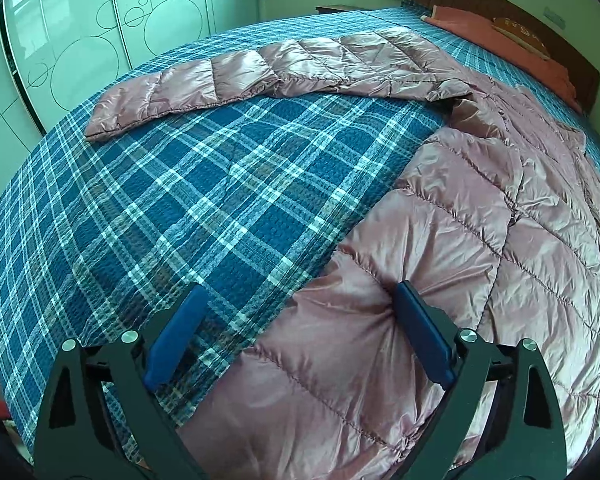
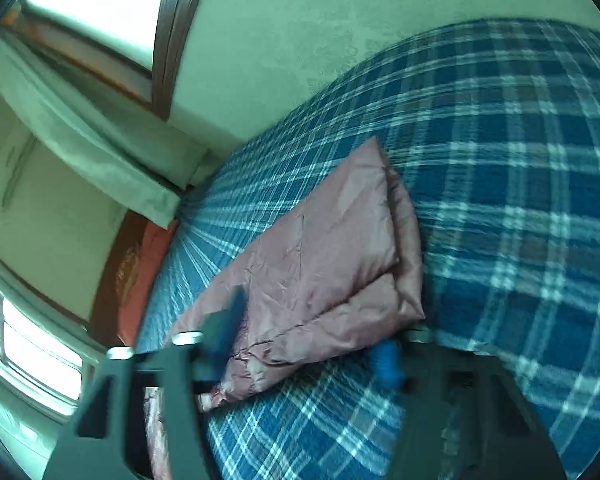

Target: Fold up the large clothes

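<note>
A shiny mauve quilted down jacket lies spread on the plaid bed, one sleeve stretched out to the far left. My left gripper is open over the jacket's near hem edge; its right finger rests on the fabric, its left finger over the bedspread. In the blurred right wrist view, my right gripper is open around a part of the jacket, which lies between its blue fingers; I cannot tell if they touch it.
The blue plaid bedspread covers the bed. A red pillow and wooden headboard are at the far right. Pale green wardrobe doors stand beyond the bed's left side. A window and wall are behind.
</note>
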Demonstrator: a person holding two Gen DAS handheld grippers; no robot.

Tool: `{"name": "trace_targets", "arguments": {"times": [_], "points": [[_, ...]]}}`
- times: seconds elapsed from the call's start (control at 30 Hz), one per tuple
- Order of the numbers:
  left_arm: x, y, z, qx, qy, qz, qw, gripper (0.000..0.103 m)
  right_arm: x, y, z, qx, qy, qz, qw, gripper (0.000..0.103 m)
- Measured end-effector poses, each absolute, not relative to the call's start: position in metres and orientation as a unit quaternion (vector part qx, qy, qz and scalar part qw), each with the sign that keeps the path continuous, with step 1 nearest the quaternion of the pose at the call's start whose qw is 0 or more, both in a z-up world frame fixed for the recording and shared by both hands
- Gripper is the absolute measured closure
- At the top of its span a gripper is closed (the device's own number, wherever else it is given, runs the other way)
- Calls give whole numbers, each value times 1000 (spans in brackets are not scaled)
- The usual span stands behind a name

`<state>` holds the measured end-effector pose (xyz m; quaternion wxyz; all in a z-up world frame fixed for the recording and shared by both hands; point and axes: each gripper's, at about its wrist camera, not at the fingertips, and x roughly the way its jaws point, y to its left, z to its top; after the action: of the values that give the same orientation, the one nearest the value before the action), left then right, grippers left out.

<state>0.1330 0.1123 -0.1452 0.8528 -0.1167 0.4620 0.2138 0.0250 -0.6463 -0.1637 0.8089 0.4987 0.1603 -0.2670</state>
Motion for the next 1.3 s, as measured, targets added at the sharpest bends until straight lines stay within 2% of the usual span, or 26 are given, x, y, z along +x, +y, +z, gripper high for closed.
{"name": "trace_targets", "arguments": {"times": [0.1,0.27,0.57,0.8,1.1,1.3], "points": [[135,114,-144,-109,468,211,851,8,42,-640,-148,464,177,-267,826,86],[131,123,-141,-103,468,207,853,8,81,-601,-109,401,189,-229,867,87],[129,124,-148,-98,459,204,859,2,207,-431,-57,261,245,-75,931,87],[128,124,-150,-96,453,204,862,2,292,-298,-62,201,295,25,934,87],[128,123,-151,-95,451,205,863,2,329,-176,-107,157,361,101,914,87],[128,123,-151,-96,451,204,863,2,345,-131,-125,132,399,140,897,87]]}}
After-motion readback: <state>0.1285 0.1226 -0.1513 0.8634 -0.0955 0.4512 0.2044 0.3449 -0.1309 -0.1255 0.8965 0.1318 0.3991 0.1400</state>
